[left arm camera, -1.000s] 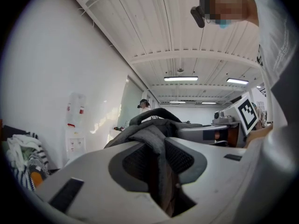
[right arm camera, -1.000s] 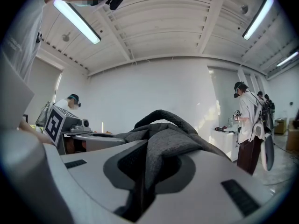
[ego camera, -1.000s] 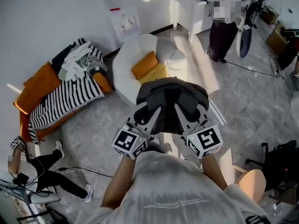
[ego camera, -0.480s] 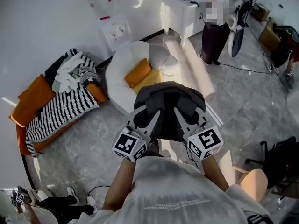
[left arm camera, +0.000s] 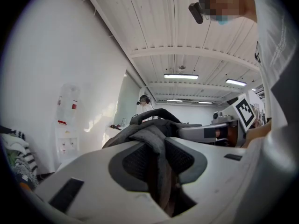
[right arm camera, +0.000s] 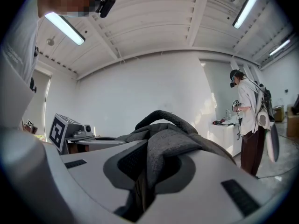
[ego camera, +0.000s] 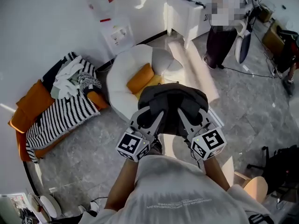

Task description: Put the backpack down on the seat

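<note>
A dark grey backpack (ego camera: 173, 101) hangs in front of me above the floor, held at its top by both grippers. My left gripper (ego camera: 150, 118) is shut on a fold of its fabric (left arm camera: 156, 134), and my right gripper (ego camera: 188, 118) is shut on another fold (right arm camera: 166, 146). The pack's carry handle (right arm camera: 161, 115) arches above the jaws. The seat, a round white chair (ego camera: 119, 85) with an orange cushion (ego camera: 141, 77), stands just beyond and to the left of the backpack. Each gripper view shows the other gripper's marker cube beside it.
A low sofa with orange cushions, a striped blanket (ego camera: 60, 113) and piled clothes lies at the left against the wall. A white table (ego camera: 187, 8) stands at the back, with a person (ego camera: 222, 36) beside it. Dark gear (ego camera: 280, 167) sits at the right on the grey floor.
Both grippers have carried the backpack a little nearer the white chair, with the same hold on it. The person at the lower left has dropped out of view.
</note>
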`<state>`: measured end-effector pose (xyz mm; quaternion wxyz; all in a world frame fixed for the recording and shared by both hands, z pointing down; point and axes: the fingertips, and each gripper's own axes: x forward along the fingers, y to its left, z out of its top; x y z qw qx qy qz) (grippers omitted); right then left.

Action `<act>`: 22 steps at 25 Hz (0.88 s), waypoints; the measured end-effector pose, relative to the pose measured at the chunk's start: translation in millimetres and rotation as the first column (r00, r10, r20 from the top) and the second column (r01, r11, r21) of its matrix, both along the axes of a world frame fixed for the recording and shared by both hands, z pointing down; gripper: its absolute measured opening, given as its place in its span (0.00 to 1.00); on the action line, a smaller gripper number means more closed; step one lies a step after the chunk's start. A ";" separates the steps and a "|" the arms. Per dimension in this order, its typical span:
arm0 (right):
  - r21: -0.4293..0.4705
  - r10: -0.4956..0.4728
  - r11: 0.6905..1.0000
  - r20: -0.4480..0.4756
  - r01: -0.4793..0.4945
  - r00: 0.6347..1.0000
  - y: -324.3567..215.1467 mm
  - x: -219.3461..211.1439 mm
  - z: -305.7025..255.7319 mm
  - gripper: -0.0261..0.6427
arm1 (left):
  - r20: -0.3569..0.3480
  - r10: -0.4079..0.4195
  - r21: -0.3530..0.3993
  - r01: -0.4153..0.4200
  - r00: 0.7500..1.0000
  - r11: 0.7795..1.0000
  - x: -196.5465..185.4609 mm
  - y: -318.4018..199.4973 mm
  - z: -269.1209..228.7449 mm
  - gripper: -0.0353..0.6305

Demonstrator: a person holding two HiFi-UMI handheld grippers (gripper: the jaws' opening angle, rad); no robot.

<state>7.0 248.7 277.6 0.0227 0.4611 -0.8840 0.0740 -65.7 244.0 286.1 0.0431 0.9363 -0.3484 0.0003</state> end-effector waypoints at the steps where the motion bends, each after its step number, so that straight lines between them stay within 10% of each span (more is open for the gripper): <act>1: -0.005 0.000 1.000 0.008 0.000 1.000 -9.3 -2.2 0.9 0.10 | 0.005 0.001 -0.001 -0.001 1.000 1.000 -2.4 -10.2 0.7 0.23; 22: -0.089 0.058 0.995 0.057 -0.053 0.997 -136.5 -28.1 16.3 0.10 | 0.014 0.068 -0.050 -0.067 0.998 0.997 -28.7 -143.8 14.7 0.23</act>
